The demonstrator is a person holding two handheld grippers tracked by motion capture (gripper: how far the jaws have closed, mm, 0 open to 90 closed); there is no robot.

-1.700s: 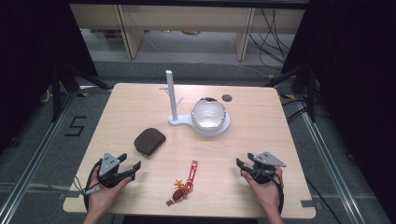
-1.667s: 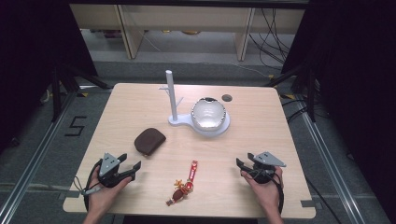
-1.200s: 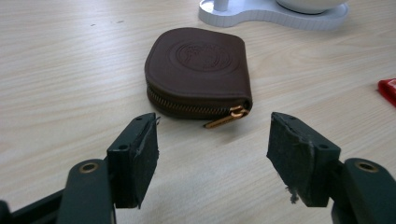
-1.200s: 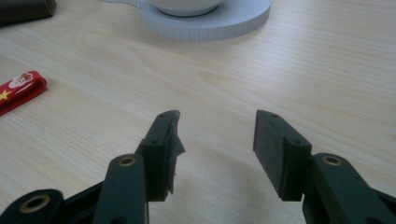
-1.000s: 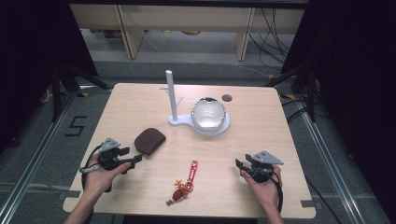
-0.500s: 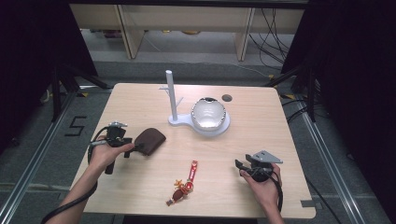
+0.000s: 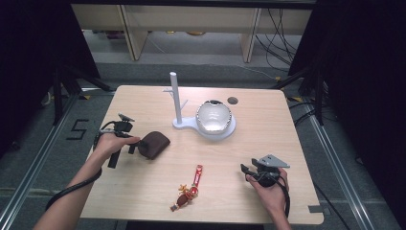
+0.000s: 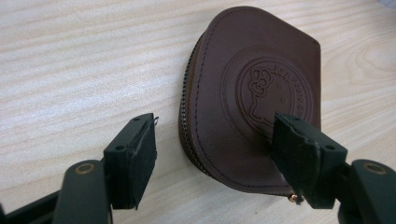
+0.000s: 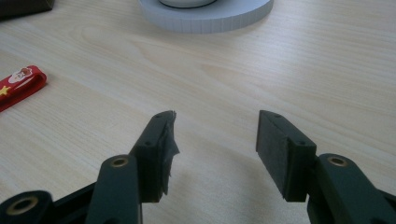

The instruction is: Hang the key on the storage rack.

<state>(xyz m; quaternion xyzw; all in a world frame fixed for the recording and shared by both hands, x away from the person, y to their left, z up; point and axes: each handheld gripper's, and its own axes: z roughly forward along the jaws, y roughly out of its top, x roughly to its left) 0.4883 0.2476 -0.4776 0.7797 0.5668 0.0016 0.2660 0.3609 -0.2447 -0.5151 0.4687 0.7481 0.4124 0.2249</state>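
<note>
Reaching for the brown coin pouch (image 8: 254, 102) with the left claw (image 8: 215, 154), jaws standing open and straddling its near edge: one jaw on bare surface (image 8: 70, 70) beside the zip, the other hanging over the embossed flap, nothing pinched yet. Lying flat, directly ahead of that claw and touching neither pad. Risking, by judgement, a skid: closing on such a low, soft thing could push it forward or fold the flap. Resting the right claw (image 9: 212, 149) open over bare wood, having just been widening with nothing between, red strap charm (image 9: 18, 84) off to its left.
</note>
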